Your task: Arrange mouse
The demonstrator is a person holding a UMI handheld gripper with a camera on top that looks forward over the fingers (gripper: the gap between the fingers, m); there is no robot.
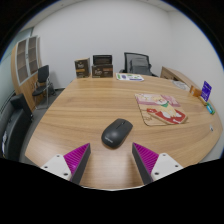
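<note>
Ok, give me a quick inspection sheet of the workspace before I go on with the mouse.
Surface: large rounded wooden table, mostly bare.
Job's things: black computer mouse on bare wood, just ahead of the fingers; colourful rectangular mouse mat beyond it, apart.
Clutter: papers at far edge; small blue box.
Gripper: fingers open, holding nothing.
Cables: nothing seen.
Surroundings: black office chairs, shelf unit, white walls.

The hand-held gripper (pixel 112 160) has two white fingers (pixel 70 165) bearing magenta pads (pixel 150 156).
</note>
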